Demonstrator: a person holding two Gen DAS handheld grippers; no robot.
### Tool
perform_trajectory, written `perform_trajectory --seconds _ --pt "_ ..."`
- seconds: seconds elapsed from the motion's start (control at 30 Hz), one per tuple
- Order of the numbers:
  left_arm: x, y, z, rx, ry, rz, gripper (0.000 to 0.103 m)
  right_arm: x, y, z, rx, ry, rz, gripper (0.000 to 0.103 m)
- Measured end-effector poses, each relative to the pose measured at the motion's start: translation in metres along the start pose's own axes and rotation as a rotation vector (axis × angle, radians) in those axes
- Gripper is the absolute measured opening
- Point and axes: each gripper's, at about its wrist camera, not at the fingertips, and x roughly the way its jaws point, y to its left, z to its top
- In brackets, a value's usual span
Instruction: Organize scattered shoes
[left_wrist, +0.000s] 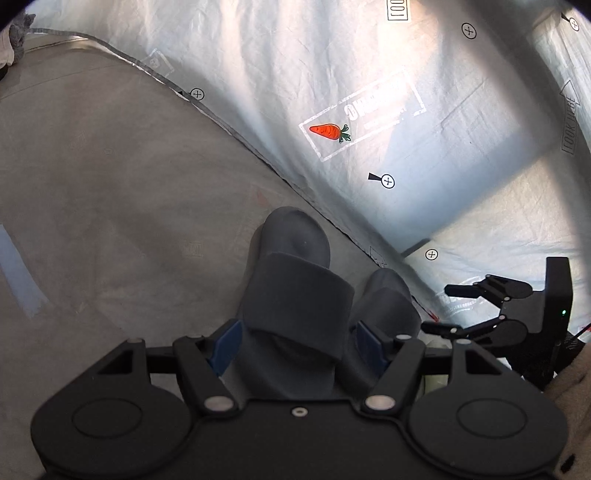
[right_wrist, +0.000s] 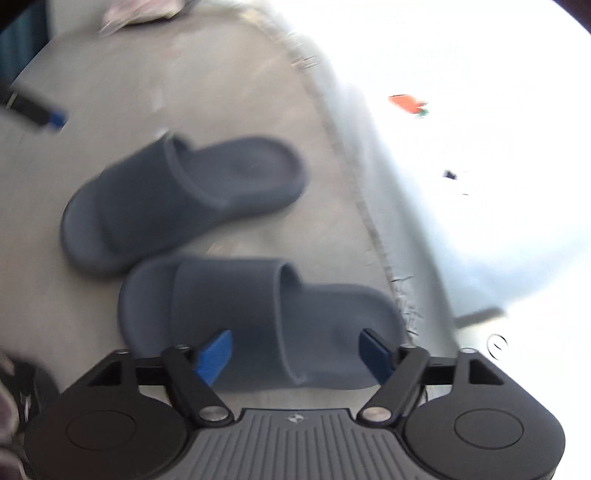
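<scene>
Left tongs grasp one grey slipper by its strap. Right tongs released, jaws wide above the second slipper. Both slippers lie on the grey mat, beside its edge.

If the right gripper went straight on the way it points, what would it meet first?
Most likely the nearer grey slipper, lying just ahead of the open right gripper; depth is blurred, so contact is uncertain.
</scene>
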Motion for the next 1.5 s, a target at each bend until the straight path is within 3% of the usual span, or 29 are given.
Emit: perform_trajectory --seconds 0.07,0.27,0.43,0.6,0.67,0.77,1.1,1.27,1.5 --pt "0.002 0.0 -0.001 -0.006 0.008 -0.006 0.069 -0.008 -0.004 -0.005 0.156 -0.048 -0.065 0.082" --pt "0.008 -0.008 -0.002 0.019 0.025 -0.022 0.069 -0.028 0.023 -0.049 0.91 -0.284 -0.292 0.092" --pt "0.01 -0.013 0.0 0.039 0.027 -0.02 0.069 -0.001 0.047 -0.042 1.177 -0.198 -0.332 0.093" --pt "0.008 -0.012 -0.001 0.046 0.018 -0.011 0.069 0.041 0.055 0.0 1.124 -0.151 -0.36 0.093" --pt "0.008 -0.009 -0.002 0.034 0.02 -0.008 0.069 0.059 0.051 0.013 1.107 -0.105 -0.376 0.098" --pt "0.006 -0.006 -0.003 0.026 0.019 -0.003 0.069 0.072 0.053 0.019 0.976 -0.076 -0.37 0.099" --pt "0.027 0.003 0.004 0.071 0.03 0.029 0.069 0.054 0.072 0.0 0.625 -0.127 -0.081 0.097" --pt "0.056 0.017 0.031 0.072 0.026 0.021 0.06 0.049 0.077 0.002 0.646 -0.137 -0.079 0.096" --pt "0.089 0.046 0.066 0.061 -0.01 0.073 0.06 0.054 0.069 0.011 0.709 -0.125 -0.11 0.096"
